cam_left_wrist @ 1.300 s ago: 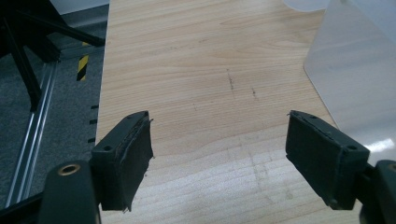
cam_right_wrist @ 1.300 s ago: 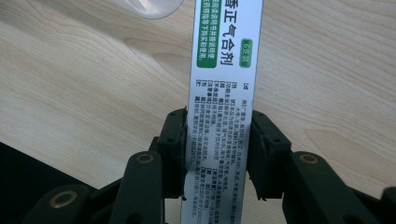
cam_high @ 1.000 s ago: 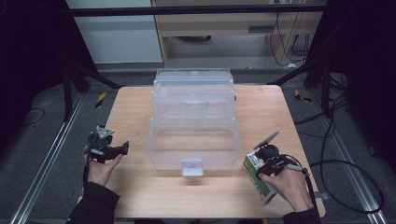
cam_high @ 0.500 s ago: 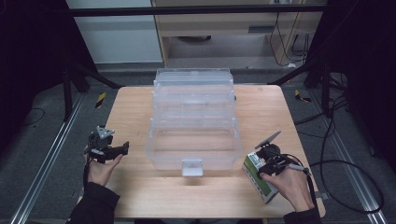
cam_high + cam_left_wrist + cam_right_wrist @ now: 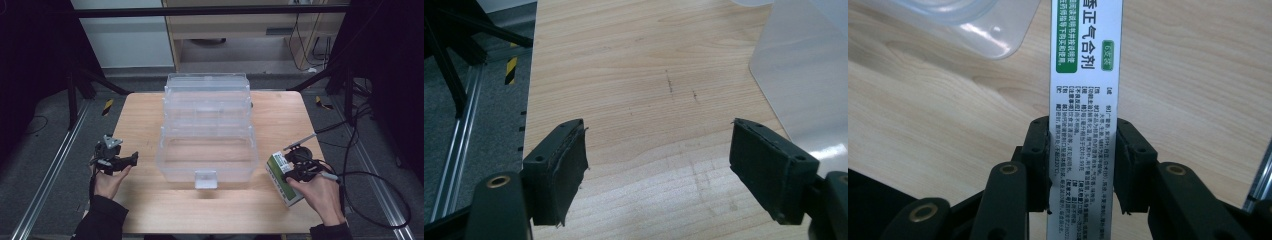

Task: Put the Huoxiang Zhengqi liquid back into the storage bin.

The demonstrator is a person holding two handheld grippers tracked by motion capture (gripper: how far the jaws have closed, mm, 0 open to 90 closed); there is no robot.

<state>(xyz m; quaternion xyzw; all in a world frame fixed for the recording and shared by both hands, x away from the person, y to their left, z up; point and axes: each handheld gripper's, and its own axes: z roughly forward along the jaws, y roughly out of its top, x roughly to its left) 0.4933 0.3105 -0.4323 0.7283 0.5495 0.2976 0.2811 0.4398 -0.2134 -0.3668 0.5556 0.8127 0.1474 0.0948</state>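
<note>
Right gripper view: my right gripper [image 5: 1082, 165] is clamped on a narrow white-and-green carton [image 5: 1085, 90], a black pad pressed flat against each long side, and the printed face runs up the middle of the picture away from me. Beyond the carton's far end lies a rounded corner of the clear plastic organiser [image 5: 973, 25], with the wooden table [image 5: 923, 100] spread beneath. In the high view I see the carton [image 5: 281, 179] in my right gripper [image 5: 295, 169] near the table's right front corner, just to the right of the organiser [image 5: 207, 127], apart from its wall. The organiser stands in the middle of the table [image 5: 140, 115], opened into stepped tiers with a small latch on its near side. My left gripper [image 5: 116, 161] sits at the left front of the table, jaws standing wide apart with nothing between them; in the left gripper view my pads [image 5: 566, 165] frame bare wood [image 5: 644, 90], and a corner of the organiser [image 5: 804, 75] shows at the right.
</note>
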